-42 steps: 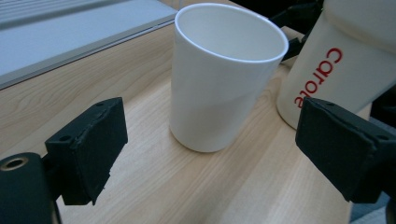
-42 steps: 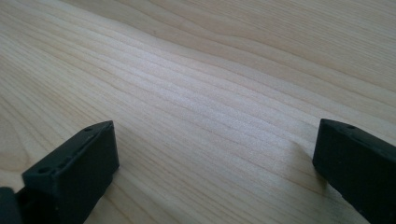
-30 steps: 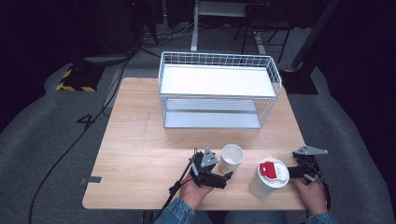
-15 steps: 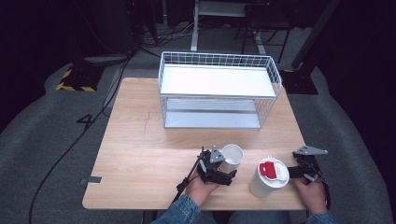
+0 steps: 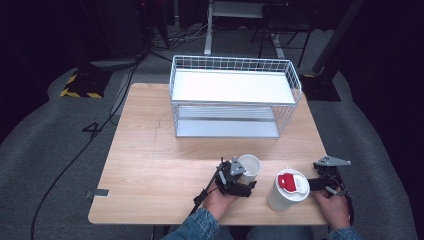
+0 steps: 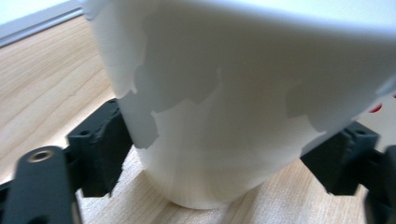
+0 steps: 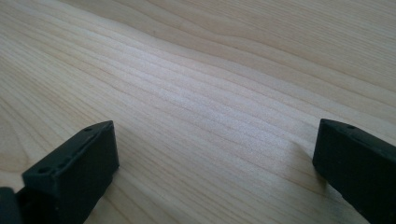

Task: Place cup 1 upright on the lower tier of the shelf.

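A white open cup [image 5: 249, 167] stands upright on the wooden table [image 5: 160, 165] near its front edge. My left gripper [image 5: 239, 178] sits just before it, open. In the left gripper view the cup [image 6: 233, 116] stands between the two black jaws, which flank its base closely; I cannot tell if they touch it. To the right stands a white tumbler [image 5: 288, 195] with a red lid [image 5: 287, 181]. My right gripper [image 5: 324, 183] rests beside that tumbler, open, with only bare wood between its jaws in the right gripper view [image 7: 215, 158].
A white wire basket rack [image 5: 235, 95] with two shelves stands at the back of the table. A black cable [image 5: 202, 192] trails from the left gripper over the front edge. Dark floor and cables surround the table.
My left gripper has slid right and forward until its jaws came around the white cup. The right gripper and the tumbler have stayed put.
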Demonstrator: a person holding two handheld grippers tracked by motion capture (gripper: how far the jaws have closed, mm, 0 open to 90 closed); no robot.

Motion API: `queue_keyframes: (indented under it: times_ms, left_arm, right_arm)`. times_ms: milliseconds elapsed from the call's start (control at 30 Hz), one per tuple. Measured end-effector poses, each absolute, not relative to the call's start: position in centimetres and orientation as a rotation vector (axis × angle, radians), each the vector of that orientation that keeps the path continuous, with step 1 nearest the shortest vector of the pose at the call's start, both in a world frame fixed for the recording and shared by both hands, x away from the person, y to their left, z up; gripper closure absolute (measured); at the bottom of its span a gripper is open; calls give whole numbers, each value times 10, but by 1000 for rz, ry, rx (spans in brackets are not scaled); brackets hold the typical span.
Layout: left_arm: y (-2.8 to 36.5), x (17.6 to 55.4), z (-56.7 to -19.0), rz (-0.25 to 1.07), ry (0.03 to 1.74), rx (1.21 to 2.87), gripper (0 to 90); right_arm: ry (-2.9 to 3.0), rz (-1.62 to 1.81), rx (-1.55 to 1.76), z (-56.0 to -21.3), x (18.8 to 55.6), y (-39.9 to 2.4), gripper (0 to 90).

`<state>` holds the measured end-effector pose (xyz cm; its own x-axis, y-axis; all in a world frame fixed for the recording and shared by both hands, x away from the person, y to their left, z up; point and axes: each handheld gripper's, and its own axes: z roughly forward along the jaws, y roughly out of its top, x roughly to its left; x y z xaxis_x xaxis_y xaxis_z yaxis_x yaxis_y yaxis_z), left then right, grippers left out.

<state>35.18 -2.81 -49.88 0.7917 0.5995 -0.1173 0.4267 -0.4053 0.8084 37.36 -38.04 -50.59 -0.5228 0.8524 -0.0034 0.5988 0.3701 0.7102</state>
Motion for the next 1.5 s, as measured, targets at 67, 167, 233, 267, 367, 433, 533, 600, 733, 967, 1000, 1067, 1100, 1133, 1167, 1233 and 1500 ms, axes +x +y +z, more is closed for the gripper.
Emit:
queue_keyframes:
  times_ms: [67,167,233,267,367,433,533,600,733,967,1000,1067,1100,1133,1167,1233,1500]
  left_arm:
    - [-28,351,-499,242,755,2061,218]
    - [-28,351,-499,249,753,2054,224]
    - [-28,350,-499,255,751,2057,226]
    - [-28,350,-499,258,751,2056,226]
    - [-28,350,-498,264,747,2057,230]
    - [-28,350,-498,270,743,2055,231]
    - [-28,349,-497,273,737,2063,233]
    - [-29,347,-496,275,733,2064,234]
    - [-29,344,-491,293,702,2075,235]
    - [-26,340,-482,288,692,2062,235]
    - [-24,340,-478,290,687,2061,236]
    - [-23,339,-476,296,683,2063,236]
    - [-22,339,-474,298,681,2054,236]
    - [-21,339,-471,305,674,2054,236]
    - [-20,339,-469,306,676,2053,236]
    - [-18,338,-464,310,671,2041,236]
    - [-10,341,-446,328,661,2019,237]
  right_arm:
    - [2266,942,1265,-506,374,-380,5]
    - [2266,942,1265,-506,374,-380,5]
    - [2265,942,1266,-506,374,-380,5]
    - [2266,942,1265,-506,374,-380,5]
    - [2265,942,1266,-506,374,-380,5]
    - [2265,942,1265,-506,374,-380,5]
    - [2266,942,1265,-506,374,-380,5]
    - [2265,942,1266,-506,374,-380,5]
    - [2265,942,1266,-506,374,-380,5]
    - [2266,941,1266,-506,374,-380,5]
    - [2265,941,1266,-506,374,-380,5]
    - [2263,942,1268,-506,374,-380,5]
    - [2263,942,1269,-506,374,-380,5]
    - [2263,941,1269,-506,374,-380,5]
    - [2263,941,1269,-506,374,-380,5]
    - [2263,941,1270,-506,374,-380,5]
    - [2263,941,1269,-506,374,-380,5]
